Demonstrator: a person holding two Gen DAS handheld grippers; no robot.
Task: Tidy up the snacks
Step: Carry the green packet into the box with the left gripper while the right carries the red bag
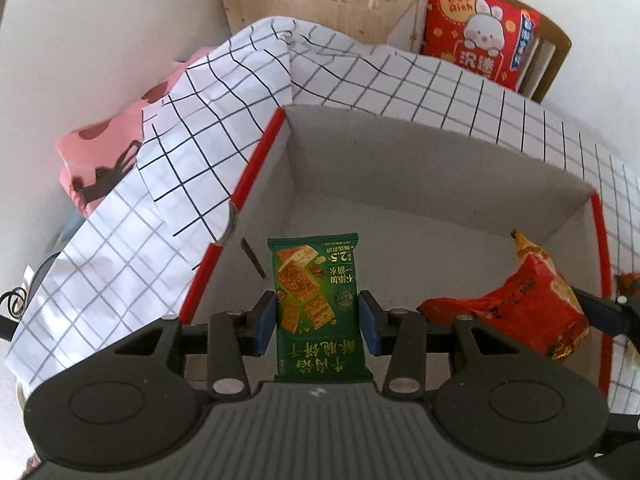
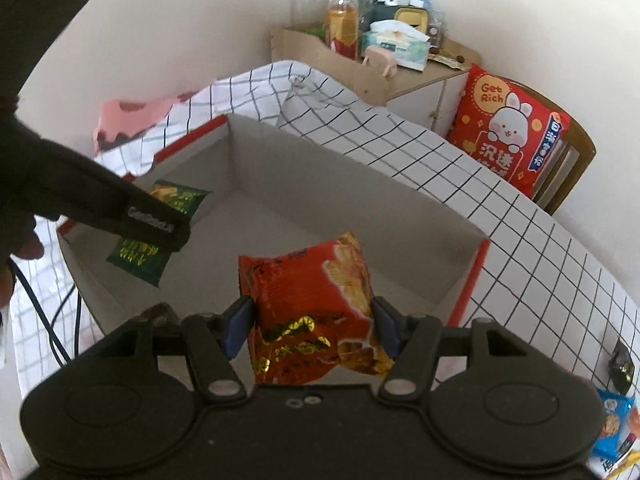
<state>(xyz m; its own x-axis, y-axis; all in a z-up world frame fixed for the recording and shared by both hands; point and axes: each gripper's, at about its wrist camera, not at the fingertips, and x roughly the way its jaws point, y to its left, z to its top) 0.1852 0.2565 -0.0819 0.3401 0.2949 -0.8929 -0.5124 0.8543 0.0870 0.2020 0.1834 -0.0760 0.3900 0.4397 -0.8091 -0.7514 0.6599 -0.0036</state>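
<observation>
My left gripper (image 1: 319, 322) is shut on a flat green biscuit packet (image 1: 316, 292), which hangs over the near left part of a white cardboard box with red edges (image 1: 440, 160). The right gripper (image 2: 312, 326) is shut on a puffy red snack bag (image 2: 312, 304), held above the same box (image 2: 360, 184). In the left wrist view the red bag (image 1: 516, 308) shows at the right. From the right wrist camera, the green packet (image 2: 160, 232) appears at the left, partly behind the left gripper's black finger (image 2: 120, 208). The box floor shows nothing lying on it.
The box rests on a white black-grid cloth (image 1: 140, 240). A pink patterned bag (image 1: 100, 160) lies at the left. Behind stands a wooden cabinet (image 2: 400, 76) with a bottle, tissues and clutter, and a red rabbit cushion (image 2: 504, 128) on a chair. A blue snack packet (image 2: 612, 420) lies bottom right.
</observation>
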